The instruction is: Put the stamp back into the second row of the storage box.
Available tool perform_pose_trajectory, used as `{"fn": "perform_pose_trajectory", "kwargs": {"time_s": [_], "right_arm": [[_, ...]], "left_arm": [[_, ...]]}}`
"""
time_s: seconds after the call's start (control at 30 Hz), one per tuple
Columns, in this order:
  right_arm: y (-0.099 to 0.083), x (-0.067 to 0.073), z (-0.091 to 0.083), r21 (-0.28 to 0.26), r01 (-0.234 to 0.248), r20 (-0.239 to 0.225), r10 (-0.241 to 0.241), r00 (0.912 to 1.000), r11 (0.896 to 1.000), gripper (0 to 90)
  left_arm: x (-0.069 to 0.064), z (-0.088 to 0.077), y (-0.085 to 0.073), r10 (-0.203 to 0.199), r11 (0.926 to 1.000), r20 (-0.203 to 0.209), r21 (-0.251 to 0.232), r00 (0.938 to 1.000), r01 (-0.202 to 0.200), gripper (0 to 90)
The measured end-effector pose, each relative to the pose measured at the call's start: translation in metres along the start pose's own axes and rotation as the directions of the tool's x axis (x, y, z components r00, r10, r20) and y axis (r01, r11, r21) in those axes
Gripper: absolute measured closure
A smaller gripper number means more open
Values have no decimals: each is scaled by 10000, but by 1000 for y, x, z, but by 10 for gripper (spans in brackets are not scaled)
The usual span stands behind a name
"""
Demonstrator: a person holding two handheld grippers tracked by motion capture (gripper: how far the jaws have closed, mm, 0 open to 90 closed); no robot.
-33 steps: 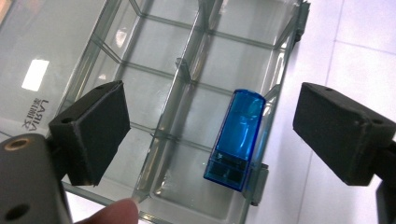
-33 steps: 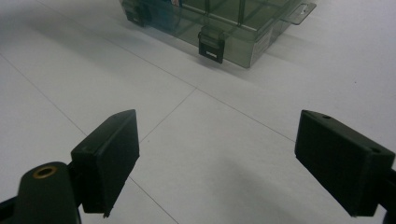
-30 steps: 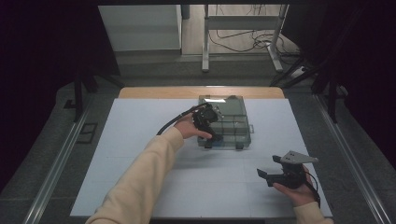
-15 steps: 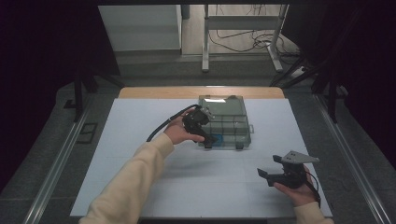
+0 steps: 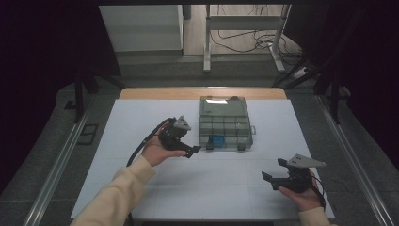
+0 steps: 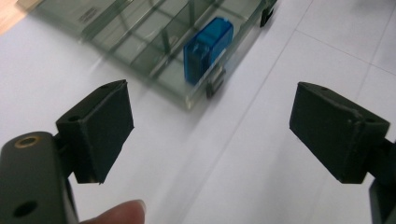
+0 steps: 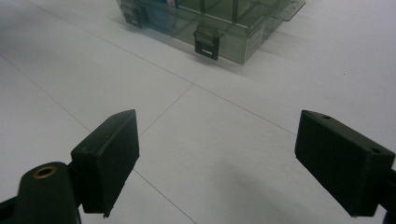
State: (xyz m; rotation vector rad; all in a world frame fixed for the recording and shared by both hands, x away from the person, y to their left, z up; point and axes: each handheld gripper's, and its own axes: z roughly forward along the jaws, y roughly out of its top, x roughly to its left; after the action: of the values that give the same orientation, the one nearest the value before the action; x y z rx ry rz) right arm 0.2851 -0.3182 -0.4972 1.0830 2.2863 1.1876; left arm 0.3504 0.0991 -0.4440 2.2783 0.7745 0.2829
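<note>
A clear grey compartment box (image 5: 225,123) lies closed on the white table, past its middle. Inside a front compartment sits a small blue object (image 5: 217,140), which the left gripper view shows through the lid as a blue object (image 6: 208,49) near the box (image 6: 140,37) front edge. My left gripper (image 5: 190,151) is held just left of the box's front corner, apart from it. Its jaws stand wide open and empty, as the left gripper (image 6: 215,116) shows. My right gripper (image 5: 274,170) hovers near the front right of the table, also open and empty, as the right gripper (image 7: 219,135) shows, and faces the box (image 7: 219,23).
Two black latches (image 7: 206,43) sit on the box's front wall. The white table top (image 5: 211,188) spreads around the box, with a wooden strip (image 5: 155,92) at its far edge. Metal rails (image 5: 56,165) run along both sides.
My left gripper has drawn back from the top of the box to the left and toward the person. The right gripper has stayed where it was.
</note>
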Motion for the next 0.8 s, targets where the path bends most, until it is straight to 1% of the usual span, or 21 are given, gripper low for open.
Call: {"fn": "perform_pose_trajectory", "kwargs": {"time_s": [0.03, 0.13, 0.2, 0.23, 0.33, 0.37, 0.43, 0.47, 0.5, 0.53, 0.57, 0.6, 0.67, 0.7, 0.77, 0.8], "right_arm": [[0, 0, 0, 33, 10, 15, -10, 10000, 10000, 139], [-1, 0, -1, 53, -25, 54, 24, 10000, 10000, 139], [-1, -1, -1, 27, -75, 68, 75, 9999, 10000, 139], [-1, -1, 0, 14, -86, 92, 85, 9999, 10000, 140], [0, -2, 1, 51, -71, 83, 70, 9999, 10000, 139], [0, -2, 2, 61, -59, 74, 58, 10000, 10000, 139], [0, -2, 3, 110, -48, 80, 47, 10000, 9999, 139], [1, -2, 3, 110, -56, 72, 55, 10000, 9999, 139], [1, -2, 3, 116, -58, 84, 58, 9999, 9999, 139], [1, -2, 3, 122, -61, 92, 59, 9999, 9999, 139], [1, -2, 4, 132, -47, 95, 46, 9999, 9999, 139], [1, -2, 4, 149, -50, 100, 48, 9999, 9999, 139], [1, -2, 4, 154, -44, 106, 42, 9999, 9999, 139], [1, -2, 4, 135, -16, 97, 15, 10000, 9999, 139], [1, -2, 5, 144, 16, 97, -17, 10000, 9999, 139], [1, -2, 5, 157, 25, 99, -27, 9999, 9999, 139]], "left_arm": [[-1, -7, -8, -108, 9999, -198, -63, 9997, 106, 135], [-4, -21, -28, -444, 9986, -513, -300, 9977, 429, 131], [-6, -32, -44, -615, 9974, -866, -439, 9943, 578, 131], [-6, -36, -49, -645, 9970, -996, -494, 9929, 598, 129], [-10, -48, -72, -881, 9952, -1483, -542, 9850, 809, 127], [-10, -50, -77, -923, 9949, -1620, -549, 9825, 844, 121], [-12, -55, -90, -1157, 9926, -1845, -588, 9760, 1066, 123], [-13, -58, -99, -1345, 9900, -1938, -695, 9718, 1232, 122], [-13, -59, -103, -1445, 9886, -1969, -705, 9697, 1330, 123], [-14, -60, -110, -1613, 9859, -2043, -779, 9655, 1482, 122], [-14, -61, -119, -1835, 9818, -2163, -891, 9589, 1678, 123], [-14, -61, -125, -1960, 9795, -2211, -915, 9554, 1797, 125], [-13, -61, -132, -2052, 9781, -2194, -813, 9538, 1917, 125], [-12, -61, -135, -2107, 9771, -2287, -800, 9504, 1974, 124], [-11, -61, -137, -2200, 9749, -2389, -885, 9458, 2044, 125], [-11, -60, -136, -2108, 9770, -2498, -854, 9451, 1953, 125]]}}
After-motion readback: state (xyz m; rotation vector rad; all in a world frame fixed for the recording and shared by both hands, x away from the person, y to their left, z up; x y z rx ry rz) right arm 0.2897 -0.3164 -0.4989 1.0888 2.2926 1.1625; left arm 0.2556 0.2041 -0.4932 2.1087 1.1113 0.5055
